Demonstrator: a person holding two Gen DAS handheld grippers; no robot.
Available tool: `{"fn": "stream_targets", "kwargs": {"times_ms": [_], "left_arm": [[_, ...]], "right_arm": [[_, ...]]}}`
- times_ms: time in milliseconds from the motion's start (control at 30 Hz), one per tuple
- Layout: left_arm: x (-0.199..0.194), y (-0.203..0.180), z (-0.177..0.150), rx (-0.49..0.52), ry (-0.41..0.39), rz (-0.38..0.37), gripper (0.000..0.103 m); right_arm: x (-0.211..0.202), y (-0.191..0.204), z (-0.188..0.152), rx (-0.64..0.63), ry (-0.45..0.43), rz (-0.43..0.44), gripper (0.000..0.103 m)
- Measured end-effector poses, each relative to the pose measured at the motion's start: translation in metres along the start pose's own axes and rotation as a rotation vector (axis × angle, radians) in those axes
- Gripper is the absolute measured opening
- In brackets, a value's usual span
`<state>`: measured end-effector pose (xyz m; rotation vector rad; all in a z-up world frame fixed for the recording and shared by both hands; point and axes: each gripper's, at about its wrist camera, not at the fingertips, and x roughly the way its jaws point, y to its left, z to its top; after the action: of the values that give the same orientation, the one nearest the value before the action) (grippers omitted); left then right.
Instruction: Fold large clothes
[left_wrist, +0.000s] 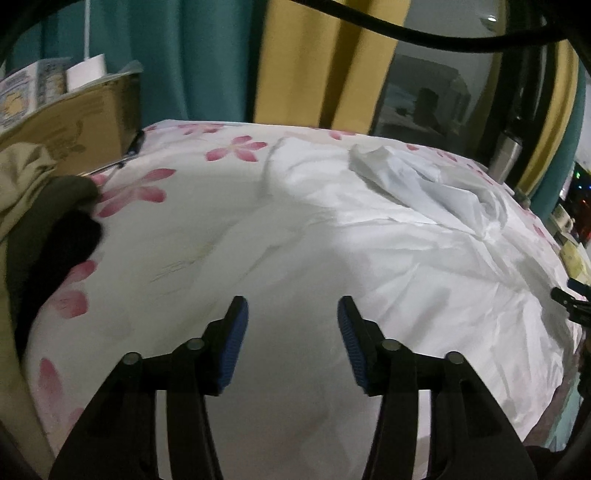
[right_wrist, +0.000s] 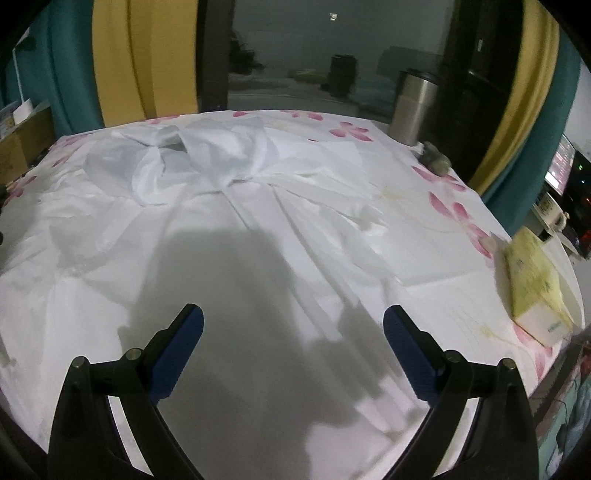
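Left tongs (left_wrist: 291, 314): jaws apart, nothing between them.
Right tongs (right_wrist: 293, 325): wide apart, holding nothing.
Garment (right_wrist: 229, 206): white, spread flat on the floral bed (right_wrist: 458, 210) just ahead of both tongs, bunched at the far end.
Handling: looks thin, light, limp, maybe slippery; pinch the near hem corners.

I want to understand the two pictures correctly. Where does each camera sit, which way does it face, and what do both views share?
Left wrist: on the left gripper, looking forward and down over the white garment; open blue-padded fingers show.
Right wrist: on the right gripper, facing likewise; open fingers, yellow box at right.
Shared: garment, flowered sheet, steel tumbler, yellow and teal curtains.
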<state>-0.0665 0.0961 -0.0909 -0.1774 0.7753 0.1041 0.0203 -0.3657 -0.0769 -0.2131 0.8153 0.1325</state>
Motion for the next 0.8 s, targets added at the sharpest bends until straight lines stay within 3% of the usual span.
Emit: {"fn": "stream_targets", "kwargs": {"times_ms": [267,467,700,800], "left_arm": [[-0.021,0.018,-0.014,0.0,-0.009,0.077,0.062],[-0.016,0.015,-0.035,0.034,0.066,0.051,0.063],[-0.027,0.023,-0.041,0.064,0.041,0.166,0.063],[-0.026,0.033,-0.045,0.051,0.041,0.146,0.063]], "right_arm": [[-0.025,-0.057,-0.021,0.097,-0.016,-0.104,0.097],[-0.031,-0.086,-0.04,0.12,0.005,-0.187,0.097],[-0.023,-0.089,-0.056,0.143,0.045,-0.089,0.097],[-0.021,-0.088,-0.06,0.177,0.04,-0.056,0.097]]}}
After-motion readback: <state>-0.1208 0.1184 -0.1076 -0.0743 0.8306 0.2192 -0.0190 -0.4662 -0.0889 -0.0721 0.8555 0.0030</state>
